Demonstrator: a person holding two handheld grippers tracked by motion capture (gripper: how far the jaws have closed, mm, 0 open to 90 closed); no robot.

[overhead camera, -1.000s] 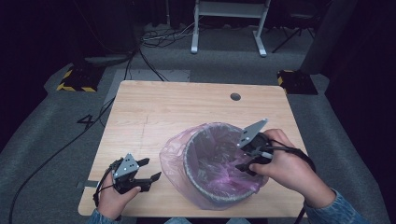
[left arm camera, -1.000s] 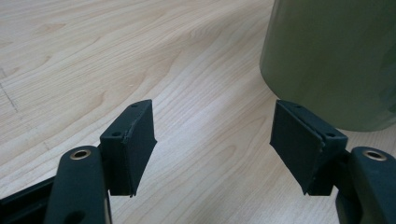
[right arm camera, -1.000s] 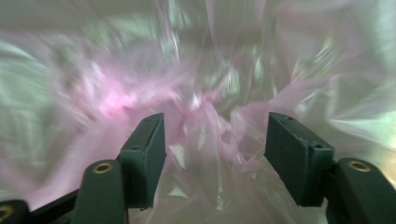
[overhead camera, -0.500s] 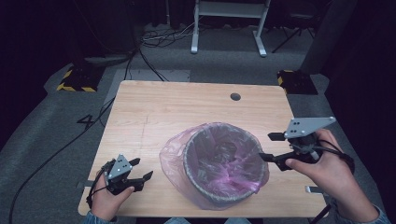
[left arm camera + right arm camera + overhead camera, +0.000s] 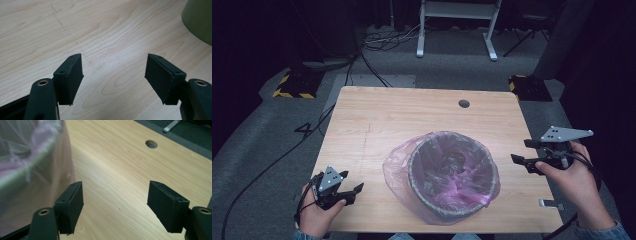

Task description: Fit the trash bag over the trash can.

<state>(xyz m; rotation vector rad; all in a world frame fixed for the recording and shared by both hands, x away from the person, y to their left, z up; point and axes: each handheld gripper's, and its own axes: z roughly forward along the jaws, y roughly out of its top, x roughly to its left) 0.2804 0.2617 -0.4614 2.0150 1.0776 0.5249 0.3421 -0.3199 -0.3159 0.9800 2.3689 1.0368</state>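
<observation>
Right hand-held gripper (image 5: 525, 152) drawn farther from bin (image 5: 453, 175), empty

From my remote seat, the bin (image 5: 200, 20) is cropped at the left gripper view's corner. Its pink liner (image 5: 27, 152) blurs, cut off, in the right gripper view

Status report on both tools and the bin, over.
Left tool open, empty, near table edge. Right tool open, empty, right of bin. Pink bag lines bin, draped over rim. Nothing in the way.
</observation>
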